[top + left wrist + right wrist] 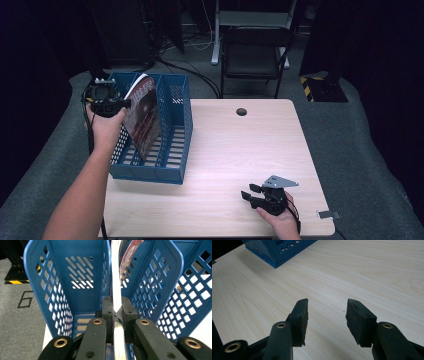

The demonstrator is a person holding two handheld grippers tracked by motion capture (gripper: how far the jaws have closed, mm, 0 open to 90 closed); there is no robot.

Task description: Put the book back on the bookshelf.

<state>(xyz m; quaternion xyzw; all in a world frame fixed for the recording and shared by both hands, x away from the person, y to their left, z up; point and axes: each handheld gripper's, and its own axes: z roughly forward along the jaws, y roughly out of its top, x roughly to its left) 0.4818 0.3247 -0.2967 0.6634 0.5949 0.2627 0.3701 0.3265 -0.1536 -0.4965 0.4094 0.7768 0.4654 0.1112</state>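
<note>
One thin red-covered magazine (143,117) stands tilted in one blue perforated plastic file rack (176,125), clamped by the left gripper (117,311). One right gripper (327,315) rests on the pale wooden table (235,150), jaws apart, empty.

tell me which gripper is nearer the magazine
Left. The left gripper is clamped on the magazine in the blue file rack; the right gripper rests open, far across the table.

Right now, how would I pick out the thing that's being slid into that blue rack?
Look at the wooden table, then at the blue slotted file rack at its left edge. Leaning in the rack's middle slot is a thin magazine with a dark red cover, its edge pinched by the left hand-held gripper. It is the only thing in the rack.
</note>
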